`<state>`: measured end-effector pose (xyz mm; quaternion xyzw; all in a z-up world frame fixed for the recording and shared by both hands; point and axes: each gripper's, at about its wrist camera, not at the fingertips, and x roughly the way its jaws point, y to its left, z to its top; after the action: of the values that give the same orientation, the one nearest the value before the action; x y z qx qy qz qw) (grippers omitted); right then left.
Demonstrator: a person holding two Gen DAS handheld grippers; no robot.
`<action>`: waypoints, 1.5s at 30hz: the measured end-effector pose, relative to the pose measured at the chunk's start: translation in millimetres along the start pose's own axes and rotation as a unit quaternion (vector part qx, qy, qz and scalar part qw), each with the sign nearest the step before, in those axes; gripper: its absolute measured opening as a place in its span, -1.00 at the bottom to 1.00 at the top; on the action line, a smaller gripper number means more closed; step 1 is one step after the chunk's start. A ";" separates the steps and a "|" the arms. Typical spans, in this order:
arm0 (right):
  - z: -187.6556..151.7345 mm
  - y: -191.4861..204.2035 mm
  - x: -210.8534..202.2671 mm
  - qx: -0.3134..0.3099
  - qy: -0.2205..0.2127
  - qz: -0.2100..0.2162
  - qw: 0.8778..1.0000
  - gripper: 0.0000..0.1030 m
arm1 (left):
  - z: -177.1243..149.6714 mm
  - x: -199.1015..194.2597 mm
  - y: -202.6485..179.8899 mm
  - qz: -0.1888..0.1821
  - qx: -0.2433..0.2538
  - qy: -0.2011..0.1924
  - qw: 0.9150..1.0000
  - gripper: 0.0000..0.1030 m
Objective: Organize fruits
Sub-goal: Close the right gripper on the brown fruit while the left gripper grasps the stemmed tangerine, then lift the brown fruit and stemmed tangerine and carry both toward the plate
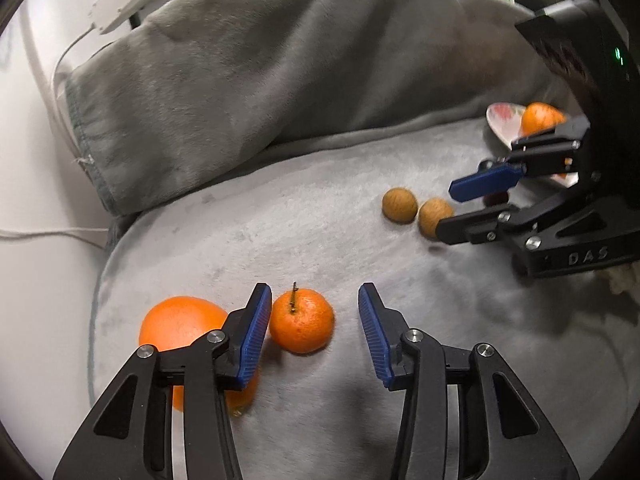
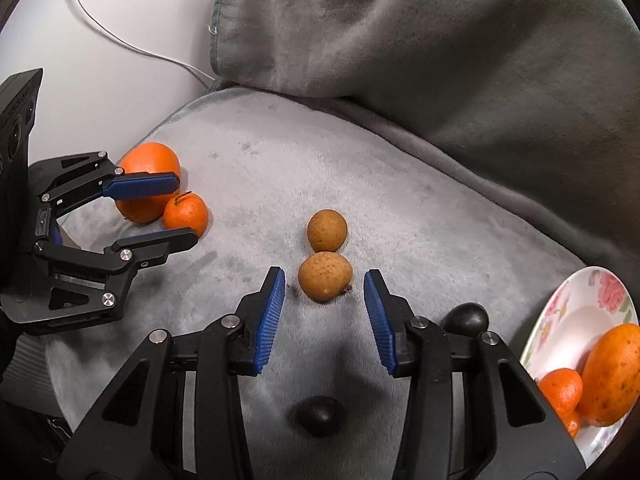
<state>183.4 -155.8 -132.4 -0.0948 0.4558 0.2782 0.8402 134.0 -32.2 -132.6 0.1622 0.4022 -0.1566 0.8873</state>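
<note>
A small tangerine [image 1: 302,320] [image 2: 186,214] lies on the grey cushion [image 1: 280,232] between the fingers of my left gripper [image 1: 314,300] [image 2: 185,208]. The left pad is right at its skin and the right pad stands clear, so the gripper is open. A big orange [image 1: 180,324] [image 2: 148,160] sits just left of it. Two brown round fruits [image 2: 327,230] [image 1: 400,205] lie side by side. The nearer one [image 2: 325,276] [image 1: 434,216] is between the open pads of my right gripper [image 2: 325,280] [image 1: 446,212], with a gap on each side.
A flowered plate [image 2: 576,308] [image 1: 502,120] at the right edge holds a mango [image 2: 616,372] and a tangerine [image 2: 562,392]. Two dark fruits [image 2: 468,318] [image 2: 320,416] lie under my right gripper. A bunched grey blanket [image 1: 280,80] rises behind the cushion. A white cable [image 2: 120,40] runs at left.
</note>
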 end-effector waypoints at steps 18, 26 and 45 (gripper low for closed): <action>3.8 -0.4 15.6 -0.002 0.017 -0.008 1.000 -0.37 | -5.1 14.6 -5.7 0.030 0.047 0.000 0.998 -0.34; 1.5 -0.8 11.1 0.002 0.009 -0.008 1.000 -0.38 | -5.9 6.8 2.0 0.004 0.007 -0.010 1.000 -0.35; -11.0 -3.8 -23.2 0.014 -0.027 -0.015 0.999 -0.38 | 2.7 -33.0 -2.0 -0.068 -0.065 -0.060 0.994 -0.35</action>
<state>167.7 -172.4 -119.9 -0.0821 0.4354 0.2620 0.8573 114.3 -30.3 -106.0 0.0664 0.3678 -0.1990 0.9059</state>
